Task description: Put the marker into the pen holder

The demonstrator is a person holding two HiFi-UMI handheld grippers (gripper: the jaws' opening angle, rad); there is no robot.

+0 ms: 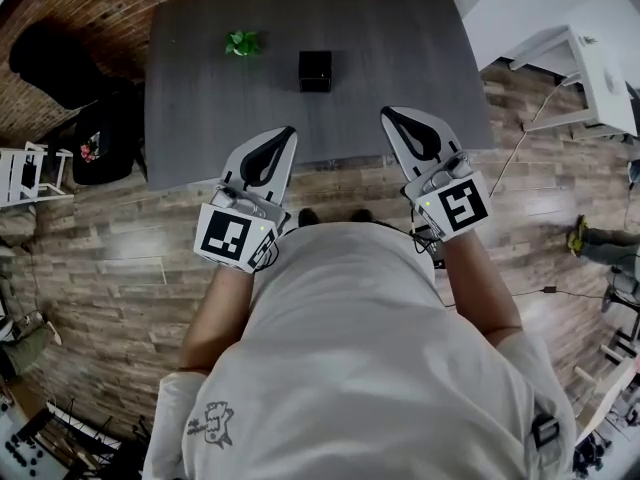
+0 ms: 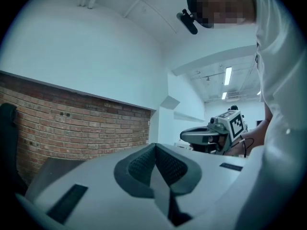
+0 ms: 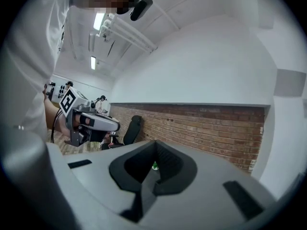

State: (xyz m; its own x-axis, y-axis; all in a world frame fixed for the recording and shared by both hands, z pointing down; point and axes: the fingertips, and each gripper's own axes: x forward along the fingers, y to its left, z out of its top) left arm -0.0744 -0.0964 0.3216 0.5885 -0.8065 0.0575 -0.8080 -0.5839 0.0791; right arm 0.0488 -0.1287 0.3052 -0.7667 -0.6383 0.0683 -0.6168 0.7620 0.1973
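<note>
Grey table with black pen holder, green marker outside it; left gripper and right gripper clenched, empty.

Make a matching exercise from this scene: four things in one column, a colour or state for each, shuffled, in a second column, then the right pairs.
Column one:
1. marker
2. pen holder
3. table
4. left tongs

Column two:
a. black
b. shut, holding nothing
c. green
d. dark grey

Pairs: 1-c; 2-a; 3-d; 4-b.
</note>
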